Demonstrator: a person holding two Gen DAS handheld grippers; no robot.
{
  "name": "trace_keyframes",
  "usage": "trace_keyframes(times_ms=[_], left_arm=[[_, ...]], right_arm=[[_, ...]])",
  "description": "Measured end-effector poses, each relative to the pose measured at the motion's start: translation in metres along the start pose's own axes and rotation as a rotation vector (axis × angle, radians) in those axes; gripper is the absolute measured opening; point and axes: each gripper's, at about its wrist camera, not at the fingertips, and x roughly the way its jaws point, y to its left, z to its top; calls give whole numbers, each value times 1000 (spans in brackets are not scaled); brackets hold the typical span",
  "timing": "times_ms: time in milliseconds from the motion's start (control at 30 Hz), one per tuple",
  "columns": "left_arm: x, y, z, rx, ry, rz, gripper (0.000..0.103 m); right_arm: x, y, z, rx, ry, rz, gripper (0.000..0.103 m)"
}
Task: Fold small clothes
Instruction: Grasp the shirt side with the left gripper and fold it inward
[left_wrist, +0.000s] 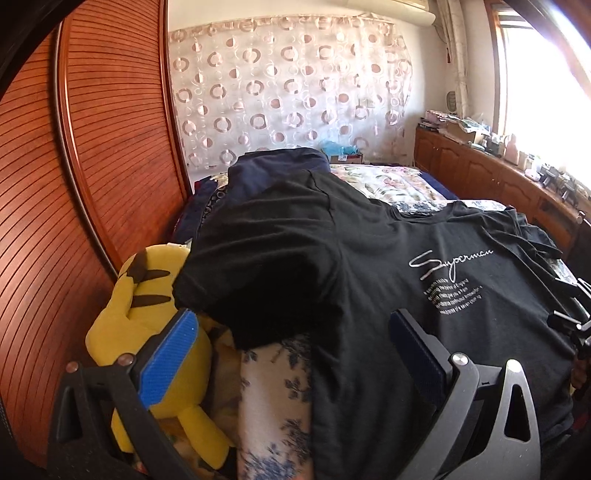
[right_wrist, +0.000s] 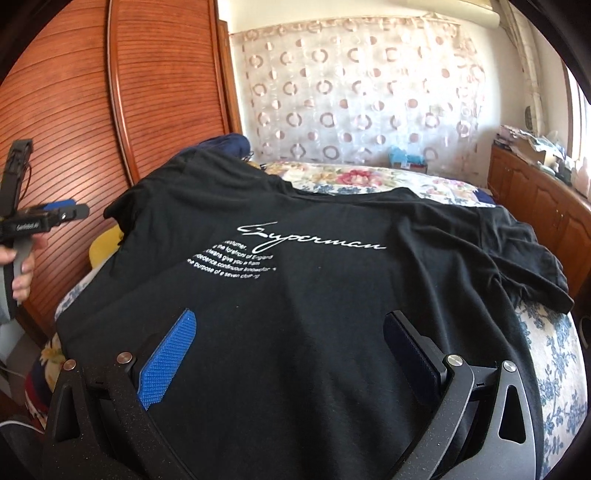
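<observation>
Sunlit and cluttered, the bedroom is closed on the left by a tall slatted wooden wardrobe (left_wrist: 92, 155), at the back by a sheer curtain with pink rings (right_wrist: 362, 96), and on the right by a low wooden cabinet run (left_wrist: 491, 173) under a bright window.

Filling the middle is a bed with a floral quilt (right_wrist: 554, 365), white with blue flowers near the foot and pink blooms farther back.

Spread across the quilt lies the black T-shirt (right_wrist: 314, 314), print side up, with "Superman" in white script (right_wrist: 314, 238) and several small lines of text below it. Its left sleeve drapes over a hump at the bed's edge beside the wardrobe; its right sleeve lies rumpled toward the cabinet side. A dark navy garment (left_wrist: 273, 166) is heaped beyond the shirt's far shoulder.

Wedged between bed and wardrobe, just under the left sleeve, sits a yellow plush toy (left_wrist: 147, 314) with dark stripes.

Over the shirt's left side, the left gripper (left_wrist: 291, 339) has its blue-padded jaws spread wide, holding nothing. Over the lower middle of the shirt, the right gripper (right_wrist: 288, 339) is likewise spread apart and empty; whether its pads touch the cloth is hard to judge from this angle.
</observation>
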Motion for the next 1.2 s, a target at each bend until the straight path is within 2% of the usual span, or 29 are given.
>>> trace_keyframes(times_ms=[67,133,267,300,333,367,400,500,600,667,700,767,867,967,1100,1200], left_arm=[[3,11,6,-32,-9,5,95],[6,21,15,-59,-23,-11,92],[18,46,29,-130,-3,-57,86],[21,52,30,-150,4,-66,79],[25,59,31,-175,18,-77,66],[30,66,31,-199,38,-78,60],[35,71,29,-210,53,-76,59],[51,76,20,-198,99,-48,55],[70,79,14,-180,152,-23,44],[78,80,12,-185,160,-15,33],[80,81,12,-187,161,-16,30],[83,79,13,-184,155,6,16],[78,70,16,-130,134,33,4],[63,62,20,-108,91,27,0],[38,51,37,-72,12,27,0],[24,44,53,-62,-25,-3,0]], right_arm=[[4,4,1,-14,5,9,103],[8,11,4,-38,10,20,103],[13,22,7,-79,15,28,103],[13,23,6,-82,15,32,103],[13,25,6,-89,15,35,103],[14,26,6,-94,14,33,103],[14,27,6,-101,14,32,103],[17,28,6,-103,19,30,103],[19,26,6,-96,23,35,103],[19,27,6,-99,23,33,103],[18,27,6,-100,25,32,103],[17,27,5,-104,26,30,103],[16,26,3,-104,26,30,103],[16,27,3,-96,25,33,103],[16,25,4,-90,25,36,103],[16,24,4,-92,25,36,103]])
